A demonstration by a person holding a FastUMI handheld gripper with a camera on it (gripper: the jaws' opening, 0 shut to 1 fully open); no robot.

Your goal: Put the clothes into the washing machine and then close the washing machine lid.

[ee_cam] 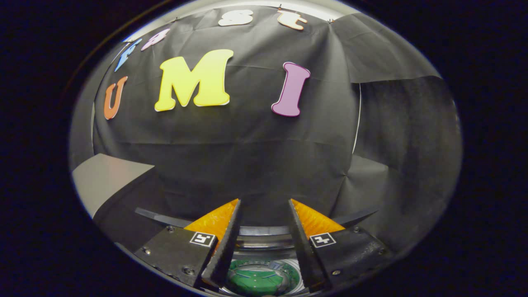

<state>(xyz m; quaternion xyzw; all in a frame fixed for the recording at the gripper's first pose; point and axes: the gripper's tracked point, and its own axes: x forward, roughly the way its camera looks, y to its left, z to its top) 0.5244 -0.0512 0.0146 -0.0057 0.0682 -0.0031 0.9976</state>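
Claw (264,206) is spread, nothing between the fingers, tips hanging in the air in front of the black cloth wall (247,165). Each finger has a little square black-and-white marker on its base, more of a code pattern than anything you can read.

Washer (264,241) is right under the claw. You're looking down into it through the gap between the fingers: a curved rim runs crosswise behind them, and below that is the round drum (260,280) with a green bottom, opening facing up. So it's a top loader, drum axis going straight up and down. A dark curved strip (159,215) sticks out on either side past the fingers, at the back of the opening; could be the raised lid, can't say for sure.

No brand or label I can make out on the machine.

Off to the left there's a pale flat panel (107,181) beside the cloth.
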